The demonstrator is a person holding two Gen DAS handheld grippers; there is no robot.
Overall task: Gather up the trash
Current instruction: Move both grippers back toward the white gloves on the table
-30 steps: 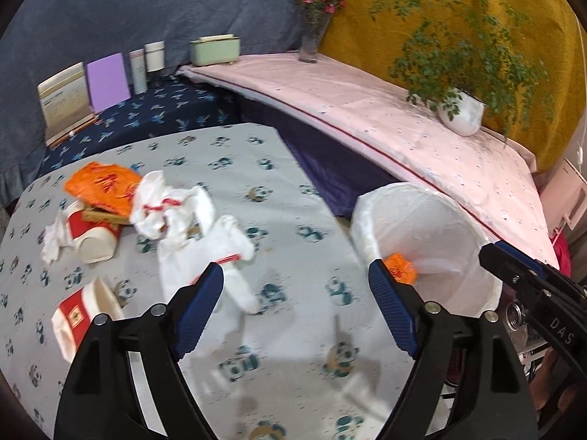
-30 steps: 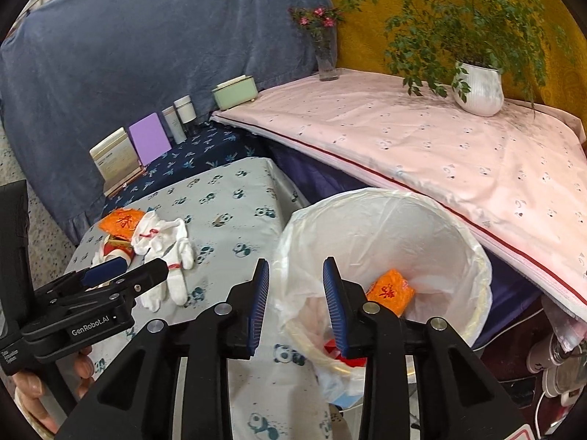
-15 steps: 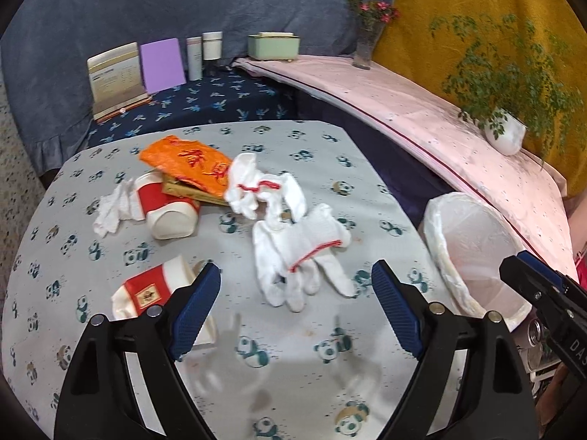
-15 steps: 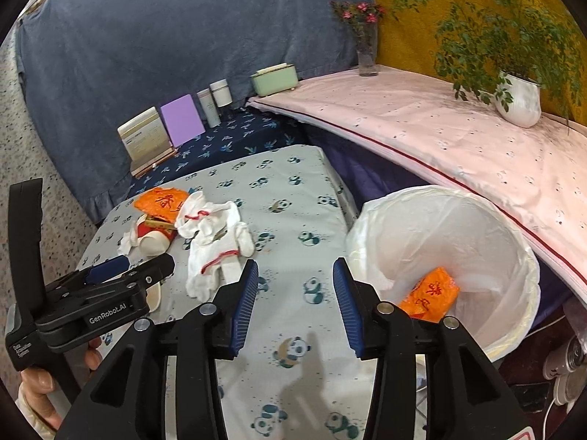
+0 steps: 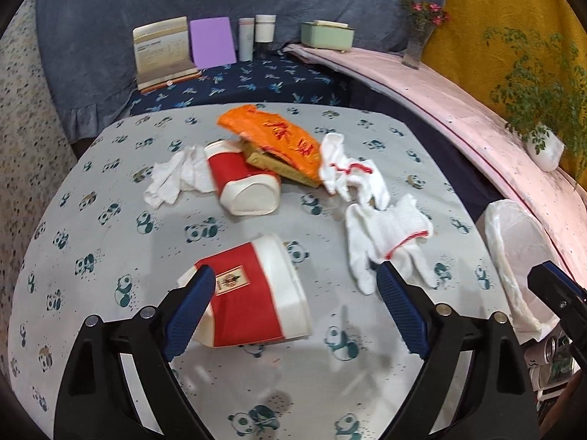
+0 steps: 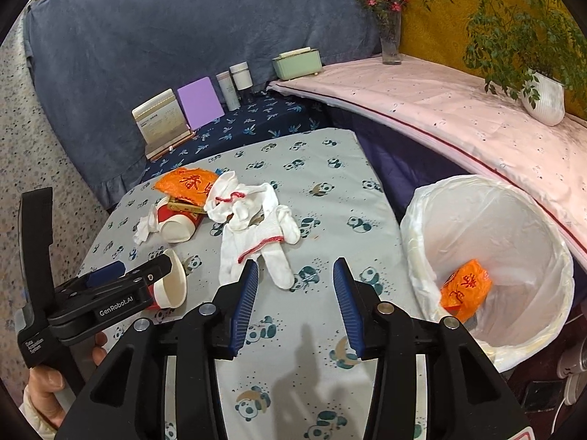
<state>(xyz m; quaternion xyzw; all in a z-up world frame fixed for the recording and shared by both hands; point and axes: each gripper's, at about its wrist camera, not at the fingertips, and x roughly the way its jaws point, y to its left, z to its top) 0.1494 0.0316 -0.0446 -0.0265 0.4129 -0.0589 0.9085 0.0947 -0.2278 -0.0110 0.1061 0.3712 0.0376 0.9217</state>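
Observation:
Trash lies on the panda-print table (image 5: 110, 190): a near red-and-white paper cup (image 5: 253, 293) on its side, a second cup (image 5: 242, 183), an orange wrapper (image 5: 275, 135), crumpled tissue (image 5: 172, 179) and white gloves (image 5: 385, 234). My left gripper (image 5: 293, 308) is open, its fingers either side of the near cup's end, not touching it. My right gripper (image 6: 295, 308) is open and empty, just short of the gloves (image 6: 256, 242). The white-lined bin (image 6: 488, 267) stands right of the table with an orange wrapper (image 6: 466, 289) inside.
Boxes, a purple card (image 5: 212, 42), bottles and a green case (image 5: 326, 35) stand at the back. A pink-covered ledge (image 6: 458, 117) with a vase (image 6: 389, 36) and potted plant (image 6: 543, 99) runs behind the bin.
Both grippers have swung left from the bin toward the table trash. The left now frames the near cup. The right has opened wider.

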